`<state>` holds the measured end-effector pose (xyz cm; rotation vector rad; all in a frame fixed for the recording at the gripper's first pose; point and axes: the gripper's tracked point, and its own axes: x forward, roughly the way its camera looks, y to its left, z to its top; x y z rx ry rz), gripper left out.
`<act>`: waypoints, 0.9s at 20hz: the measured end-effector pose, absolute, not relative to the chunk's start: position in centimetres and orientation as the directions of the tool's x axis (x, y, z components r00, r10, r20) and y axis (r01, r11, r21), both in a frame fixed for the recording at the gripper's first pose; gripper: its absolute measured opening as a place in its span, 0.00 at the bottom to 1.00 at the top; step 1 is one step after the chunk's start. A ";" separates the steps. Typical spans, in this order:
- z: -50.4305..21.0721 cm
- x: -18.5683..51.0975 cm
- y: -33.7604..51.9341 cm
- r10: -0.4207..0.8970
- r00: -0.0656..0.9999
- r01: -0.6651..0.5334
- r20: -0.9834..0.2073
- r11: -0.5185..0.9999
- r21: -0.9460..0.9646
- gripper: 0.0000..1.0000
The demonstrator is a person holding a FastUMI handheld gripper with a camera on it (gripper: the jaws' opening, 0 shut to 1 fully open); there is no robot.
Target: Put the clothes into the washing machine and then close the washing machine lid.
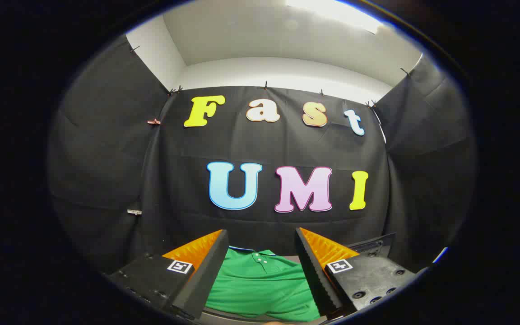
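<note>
Shirt [262, 289], green with a buttoned collar, lies at the bottom centre of the frame, seen in the gap between the two fingers and below them; it appears to rest on a pale surface [224, 317], of which only a thin strip is visible at the lower edge. Gripper [262, 239] is spread wide, its jaws well apart with nothing between the pads, and the tips point at the black cloth wall [106, 149] rather than at the garment. Judged from this, the step in hand is the first pick-up and the task is barely begun. To do it well, the gripper should tilt down toward the cloth, settle over a bunched fold near the collar or mid-body instead of a flat single layer, and close only once fabric sits between both ribbed pads, so the shirt lifts in one piece without trailing. Whether the fingers touch the shirt or hang above it cannot be told. Lower half of the shirt is cut off, as are the sleeves behind the finger bodies. A dark panel [373, 243] at the lower right, behind the right-hand finger, is too little exposed to identify.
</note>
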<state>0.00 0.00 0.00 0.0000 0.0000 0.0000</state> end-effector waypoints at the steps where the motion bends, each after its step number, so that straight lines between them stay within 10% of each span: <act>1: 0.2 -0.1 0.1 0.005 1.000 -0.005 0.003 1.000 0.000 0.92; 18: -0.2 0.4 -0.9 -0.012 0.999 0.012 -0.039 1.000 -0.004 0.92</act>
